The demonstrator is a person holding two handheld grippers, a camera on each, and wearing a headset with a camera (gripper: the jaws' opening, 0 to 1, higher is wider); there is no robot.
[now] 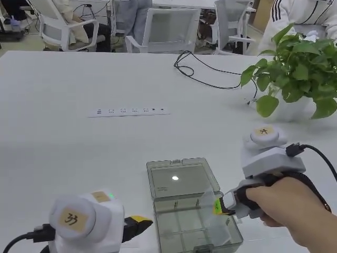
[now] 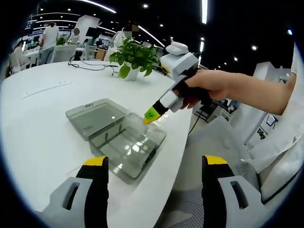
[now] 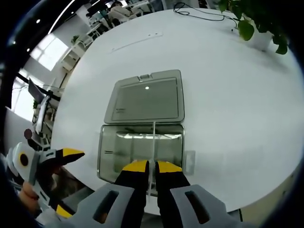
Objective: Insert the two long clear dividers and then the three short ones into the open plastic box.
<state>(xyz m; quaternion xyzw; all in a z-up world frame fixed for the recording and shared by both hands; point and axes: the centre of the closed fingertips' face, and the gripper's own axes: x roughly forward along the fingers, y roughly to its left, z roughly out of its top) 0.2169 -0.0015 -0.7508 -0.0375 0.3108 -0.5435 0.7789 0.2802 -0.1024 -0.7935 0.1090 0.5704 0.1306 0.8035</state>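
The right gripper [image 3: 147,164] clenches its fingers on a thin clear plastic divider [image 3: 153,140], upright over the open smoky plastic box [image 3: 101,152] for slotting; the left gripper [image 2: 155,160] has its fingers released.

Open clear box [image 1: 167,231], lid [image 1: 181,179] flat; divider [image 3: 154,142] upright inside

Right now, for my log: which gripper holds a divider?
The right gripper, shut on a clear divider at the open box; the left gripper hangs open, empty.

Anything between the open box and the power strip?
No. In the head view, bare table runs from the open box to the power strip.
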